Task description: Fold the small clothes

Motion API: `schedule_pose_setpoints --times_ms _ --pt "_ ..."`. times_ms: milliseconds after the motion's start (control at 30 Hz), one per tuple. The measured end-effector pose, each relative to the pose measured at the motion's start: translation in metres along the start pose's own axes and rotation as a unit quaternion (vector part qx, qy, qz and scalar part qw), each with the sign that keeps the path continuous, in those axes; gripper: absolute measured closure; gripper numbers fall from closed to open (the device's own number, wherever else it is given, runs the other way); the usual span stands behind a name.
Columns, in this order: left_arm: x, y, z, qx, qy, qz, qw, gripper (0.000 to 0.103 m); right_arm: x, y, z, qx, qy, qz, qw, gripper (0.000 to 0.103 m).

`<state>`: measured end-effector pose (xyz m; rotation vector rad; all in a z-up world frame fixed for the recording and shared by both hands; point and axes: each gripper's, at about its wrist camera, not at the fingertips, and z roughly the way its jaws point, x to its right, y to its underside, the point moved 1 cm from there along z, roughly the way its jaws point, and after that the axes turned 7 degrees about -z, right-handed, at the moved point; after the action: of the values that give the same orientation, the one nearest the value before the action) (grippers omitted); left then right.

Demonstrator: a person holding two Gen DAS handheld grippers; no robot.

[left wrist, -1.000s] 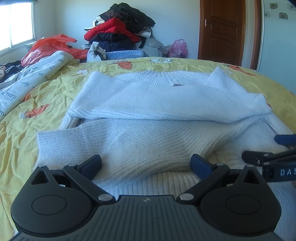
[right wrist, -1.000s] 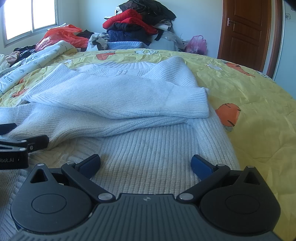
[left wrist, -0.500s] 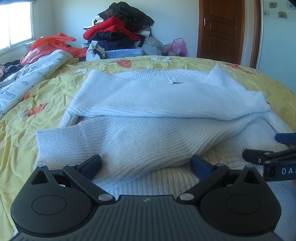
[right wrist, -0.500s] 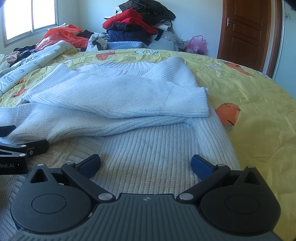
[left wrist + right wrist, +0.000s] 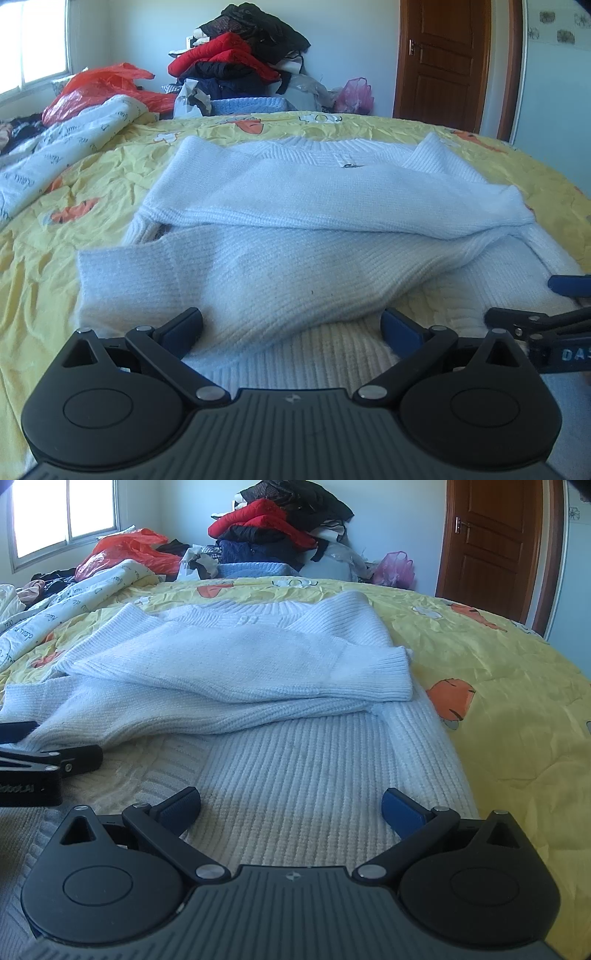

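Knitwear fills most of what we see: a white ribbed sweater (image 5: 295, 229) lies flat on the bed, on a yellow bedspread (image 5: 40, 266) printed with orange shapes. Both sleeves are folded across the chest, one over the other, the upper sleeve (image 5: 266, 664) ending in a cuff near the sweater's right side and the lower sleeve (image 5: 221, 280) ending in a cuff toward its left side. The neckline points away from us, toward the far edge of the bed.

Our left gripper (image 5: 291, 326) sits low over the near part of the sweater with its blue-padded fingers (image 5: 400, 326) spread wide, holding nothing; the lower sleeve lies just ahead of them. Our right gripper (image 5: 290, 806) is likewise spread wide and empty, its fingers (image 5: 177, 806) over the ribbed lower body of the sweater. The two grippers are side by side, each showing at the edge of the other's view.

Beyond the bed we see a pile of clothes (image 5: 280, 528) in red, black and dark blue, an orange plastic bag (image 5: 99, 85), a pink bag (image 5: 393, 568), and a white printed quilt (image 5: 66, 147) bunched along the left. A brown wooden door (image 5: 491, 542) stands at the right, and a window (image 5: 62, 517) at the left.
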<state>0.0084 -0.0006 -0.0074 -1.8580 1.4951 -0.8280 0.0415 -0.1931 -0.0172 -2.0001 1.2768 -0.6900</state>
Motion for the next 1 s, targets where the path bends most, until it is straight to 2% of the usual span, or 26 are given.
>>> schedule_pose_setpoints --times_ms 233,1000 --pt "-0.006 0.009 -0.013 0.002 0.013 -0.017 0.9998 0.0 0.0 0.0 0.0 0.0 0.0 0.0 1.0 0.001" --pt "-0.005 0.01 -0.011 -0.001 0.006 -0.01 0.9999 0.0 -0.002 0.009 -0.012 0.0 -0.002 -0.009 1.0 0.001"
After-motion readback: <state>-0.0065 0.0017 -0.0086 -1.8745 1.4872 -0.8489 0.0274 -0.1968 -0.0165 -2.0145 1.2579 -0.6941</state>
